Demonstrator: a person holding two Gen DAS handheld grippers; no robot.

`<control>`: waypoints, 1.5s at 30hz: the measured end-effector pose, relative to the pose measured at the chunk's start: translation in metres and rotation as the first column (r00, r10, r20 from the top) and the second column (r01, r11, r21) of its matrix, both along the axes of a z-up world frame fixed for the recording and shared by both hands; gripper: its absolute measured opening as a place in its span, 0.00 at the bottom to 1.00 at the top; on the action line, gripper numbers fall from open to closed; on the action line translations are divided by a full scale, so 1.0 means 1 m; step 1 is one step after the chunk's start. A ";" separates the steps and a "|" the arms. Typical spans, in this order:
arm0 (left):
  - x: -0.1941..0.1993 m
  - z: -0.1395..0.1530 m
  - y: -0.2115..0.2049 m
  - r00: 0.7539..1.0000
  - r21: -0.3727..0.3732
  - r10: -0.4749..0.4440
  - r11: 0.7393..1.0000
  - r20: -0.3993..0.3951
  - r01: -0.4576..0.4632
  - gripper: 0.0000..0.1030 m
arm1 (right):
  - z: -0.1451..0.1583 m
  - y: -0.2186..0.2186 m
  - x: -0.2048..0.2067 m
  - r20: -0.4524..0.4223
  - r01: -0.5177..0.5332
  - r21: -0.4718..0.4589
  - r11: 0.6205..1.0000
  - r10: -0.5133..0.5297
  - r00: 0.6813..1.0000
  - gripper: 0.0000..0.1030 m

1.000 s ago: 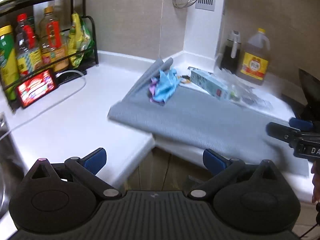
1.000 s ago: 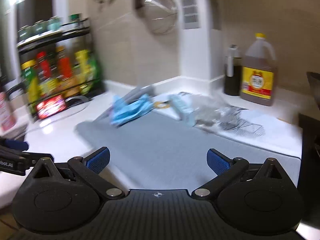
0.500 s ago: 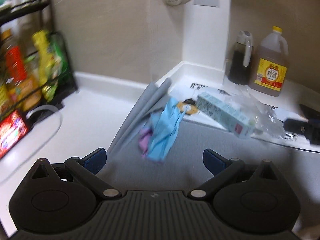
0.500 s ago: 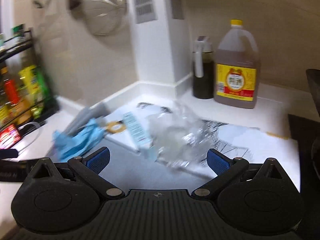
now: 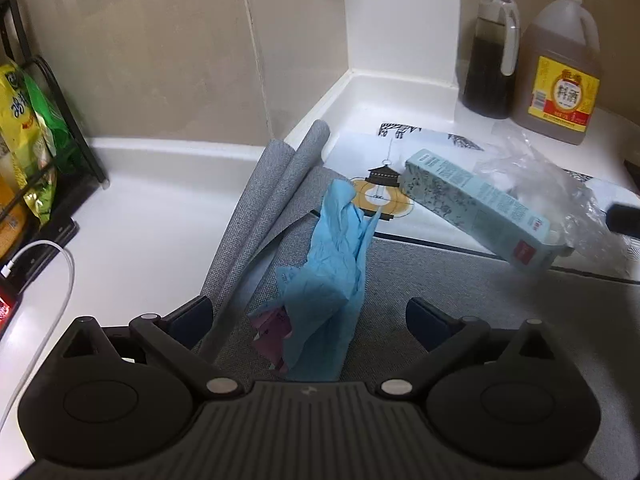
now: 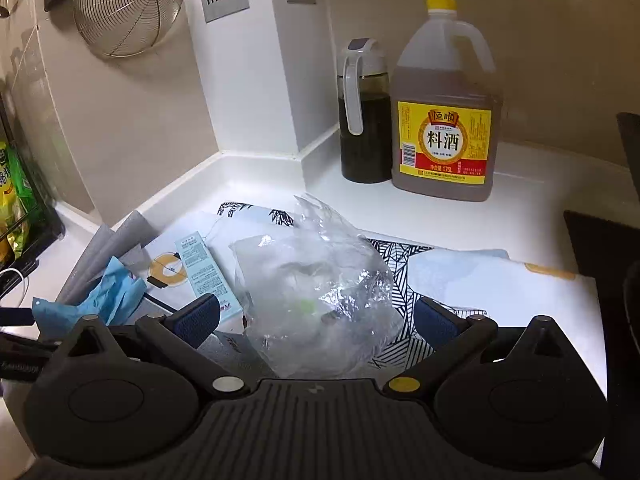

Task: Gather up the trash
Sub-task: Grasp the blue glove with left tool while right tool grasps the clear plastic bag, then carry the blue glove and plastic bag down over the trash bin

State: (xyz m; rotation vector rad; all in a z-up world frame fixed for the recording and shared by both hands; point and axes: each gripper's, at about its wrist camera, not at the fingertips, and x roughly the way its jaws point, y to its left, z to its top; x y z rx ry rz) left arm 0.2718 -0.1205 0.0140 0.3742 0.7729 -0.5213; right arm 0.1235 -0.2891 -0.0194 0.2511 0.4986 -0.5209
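A crumpled blue glove lies on the grey mat with a small purple wrapper under its near end. My left gripper is open, and the glove sits between its fingers. A pale blue carton lies on its side behind the glove, beside a crumpled clear plastic bag. In the right wrist view the clear bag sits between the fingers of my open right gripper, with the carton and the blue glove to its left.
A dark sauce bottle and a large cooking wine jug stand in the back corner. A printed placemat lies under the trash. A rack with snack packets and a white cable are at the left. A wire strainer hangs on the wall.
Both grippers have moved forward over the counter. The left one has closed in on the blue glove, the right one on the clear bag. Both stay open.
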 end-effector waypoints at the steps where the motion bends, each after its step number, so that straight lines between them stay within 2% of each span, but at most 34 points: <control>1: 0.002 -0.001 -0.001 1.000 -0.001 0.000 1.000 -0.003 0.000 1.00 | -0.003 -0.001 0.001 -0.008 -0.001 -0.009 1.000 0.001 1.000 1.00; 5: 0.005 -0.006 -0.008 1.000 -0.009 -0.006 1.000 -0.012 0.006 1.00 | -0.015 -0.004 0.016 -0.043 -0.021 -0.029 0.999 0.020 0.999 1.00; 9: 0.008 -0.015 -0.016 0.998 0.035 -0.008 0.999 -0.059 0.010 0.99 | -0.024 -0.004 0.033 -0.099 -0.033 -0.062 0.998 0.027 0.995 0.97; 11: 0.011 -0.016 -0.015 0.997 0.036 0.002 0.999 -0.073 0.001 0.83 | -0.024 -0.003 0.032 -0.086 -0.058 -0.079 0.995 0.051 0.995 0.79; 12: 0.013 -0.017 -0.015 0.996 0.038 0.004 0.999 -0.089 -0.001 0.60 | -0.024 -0.002 0.032 -0.088 -0.064 -0.091 0.994 0.056 0.995 0.56; 13: 0.016 -0.018 -0.014 0.994 0.039 0.008 0.999 -0.110 -0.003 0.46 | -0.024 -0.001 0.031 -0.089 -0.067 -0.100 0.993 0.059 0.994 0.37; 14: 0.019 -0.017 -0.011 0.992 0.015 0.015 1.000 -0.127 -0.013 0.44 | -0.026 0.000 0.030 -0.091 -0.066 -0.102 0.993 0.057 0.994 0.32; 16: 0.020 -0.013 -0.005 0.990 -0.012 0.028 0.999 -0.141 -0.030 0.31 | -0.027 0.000 0.026 -0.084 -0.052 -0.089 0.995 0.044 0.995 0.06; 19: 0.020 -0.002 0.000 0.985 -0.068 0.011 0.997 -0.174 -0.023 0.22 | -0.018 0.006 0.013 -0.043 -0.034 -0.125 0.992 0.029 0.999 0.03; 23: 0.012 0.020 0.009 0.988 -0.151 -0.002 0.988 -0.154 -0.022 0.22 | 0.001 0.015 -0.007 0.034 -0.027 -0.193 0.981 0.034 0.999 0.03; 26: 0.002 0.038 0.020 0.989 -0.200 -0.013 0.980 -0.145 -0.017 0.22 | 0.014 0.016 -0.021 0.068 -0.016 -0.209 0.978 0.031 0.997 0.03; 31: -0.026 0.061 0.040 0.996 -0.198 -0.032 0.980 -0.083 0.015 0.22 | 0.030 0.018 -0.049 0.093 0.001 -0.189 0.982 0.017 0.996 0.03; 36: -0.062 0.067 0.071 0.996 -0.214 -0.029 0.977 -0.081 0.011 0.22 | 0.019 0.025 -0.071 0.004 -0.024 -0.076 0.997 0.024 1.000 0.03; 39: -0.083 0.066 0.091 0.996 -0.222 -0.019 0.975 -0.083 0.000 0.22 | 0.000 0.037 -0.073 -0.076 -0.037 -0.071 0.997 0.032 0.997 0.04; 41: -0.095 0.067 0.102 0.996 -0.227 -0.010 0.974 -0.089 -0.011 0.22 | -0.005 0.045 -0.071 -0.107 -0.058 -0.107 0.993 0.046 0.993 0.29; 42: -0.100 0.067 0.107 0.996 -0.230 -0.007 0.973 -0.094 -0.015 0.22 | -0.007 0.049 -0.069 -0.122 -0.078 -0.133 0.988 0.062 0.991 0.72; 43: -0.105 0.067 0.112 0.995 -0.231 -0.004 0.973 -0.095 -0.018 0.22 | -0.009 0.051 -0.066 -0.131 -0.095 -0.167 0.981 0.074 0.989 1.00; 45: -0.114 0.068 0.119 0.996 -0.233 -0.002 0.972 -0.093 -0.020 0.22 | -0.013 0.054 -0.059 -0.122 -0.101 -0.254 0.962 0.071 0.990 0.98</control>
